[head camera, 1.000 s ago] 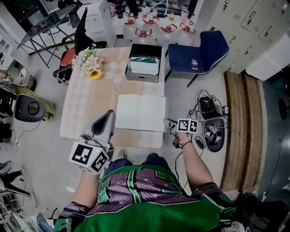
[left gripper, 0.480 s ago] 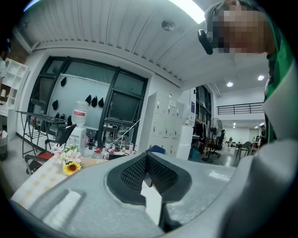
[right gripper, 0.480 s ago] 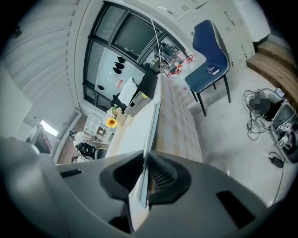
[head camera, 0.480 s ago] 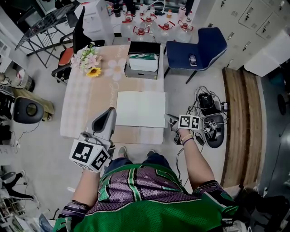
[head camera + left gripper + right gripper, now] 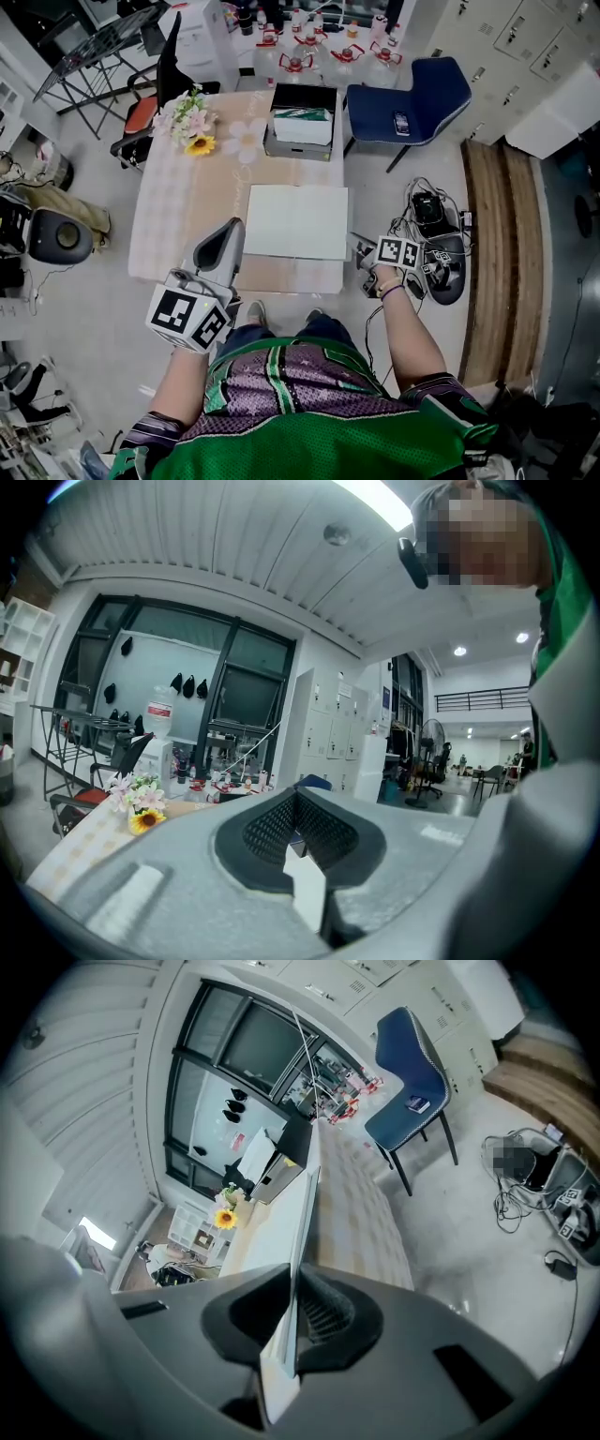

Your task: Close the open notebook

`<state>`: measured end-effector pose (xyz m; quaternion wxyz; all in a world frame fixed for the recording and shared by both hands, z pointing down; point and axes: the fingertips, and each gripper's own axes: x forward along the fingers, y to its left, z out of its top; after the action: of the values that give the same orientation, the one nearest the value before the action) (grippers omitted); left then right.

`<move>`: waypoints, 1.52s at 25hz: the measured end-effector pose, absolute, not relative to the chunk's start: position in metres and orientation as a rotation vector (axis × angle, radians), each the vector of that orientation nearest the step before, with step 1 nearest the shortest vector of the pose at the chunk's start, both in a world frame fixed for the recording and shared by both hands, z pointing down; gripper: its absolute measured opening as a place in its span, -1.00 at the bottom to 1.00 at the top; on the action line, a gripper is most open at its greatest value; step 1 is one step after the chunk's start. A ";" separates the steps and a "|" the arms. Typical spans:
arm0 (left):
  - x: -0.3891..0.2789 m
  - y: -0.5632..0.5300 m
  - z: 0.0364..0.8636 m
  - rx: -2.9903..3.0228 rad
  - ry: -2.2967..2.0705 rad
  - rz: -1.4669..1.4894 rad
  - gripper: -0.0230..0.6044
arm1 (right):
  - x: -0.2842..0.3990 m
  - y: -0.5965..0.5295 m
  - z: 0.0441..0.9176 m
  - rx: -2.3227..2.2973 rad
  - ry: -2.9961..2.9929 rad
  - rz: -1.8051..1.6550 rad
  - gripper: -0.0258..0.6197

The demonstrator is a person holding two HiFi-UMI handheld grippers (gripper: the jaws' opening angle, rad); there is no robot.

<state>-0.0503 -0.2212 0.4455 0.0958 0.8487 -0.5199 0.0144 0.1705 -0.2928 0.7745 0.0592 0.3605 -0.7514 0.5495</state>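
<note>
The open white notebook (image 5: 296, 222) lies flat, blank pages up, on the near right part of the desk (image 5: 178, 216), which is covered with a pale checked cloth. The notebook's right edge runs about along the desk's right edge.

The right gripper (image 5: 356, 246) sits at the notebook's near right corner. Its jaws have just been closing, and in the right gripper view the thin edge of the notebook (image 5: 267, 1246) stands between the two dark ribbed pads, which pinch it.

The left gripper (image 5: 223, 234) hangs over the near left part of the desk, just left of the notebook and not touching it. Its jaws are closed, pad against pad, with nothing between them.

Beyond the notebook, at the far edge of the desk, stands a dark open box (image 5: 301, 131) with white and green contents. Left of it lies a bunch of pale flowers with one sunflower (image 5: 190, 127).

A blue padded chair (image 5: 408, 98) stands off the desk's far right corner with a small dark phone (image 5: 401, 124) on its seat. Clear water jugs with red caps (image 5: 309, 56) are lined up behind the desk. On the floor to the right of the right gripper lies a tangle of cables and dark gear (image 5: 433, 234).

The person wears a green and purple jersey (image 5: 300, 403).
</note>
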 end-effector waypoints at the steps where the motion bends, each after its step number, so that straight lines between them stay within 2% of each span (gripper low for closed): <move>1: -0.051 -0.220 0.445 2.515 -1.541 0.043 -0.88 | 0.171 -0.293 0.774 1.101 -2.276 1.671 -0.82; 7: -0.057 -0.215 0.442 2.523 -1.543 0.033 -0.88 | 0.170 -0.291 0.767 1.134 -2.283 1.674 -0.88; 38: -0.117 -0.219 0.415 2.542 -1.512 -0.136 -0.88 | 0.101 -0.285 0.673 1.128 -2.416 1.388 -0.89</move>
<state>-0.1173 -0.2189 0.4149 0.0902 0.8550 -0.5086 -0.0456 0.1013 -0.2848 0.6734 0.0678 0.3745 -0.8018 0.4607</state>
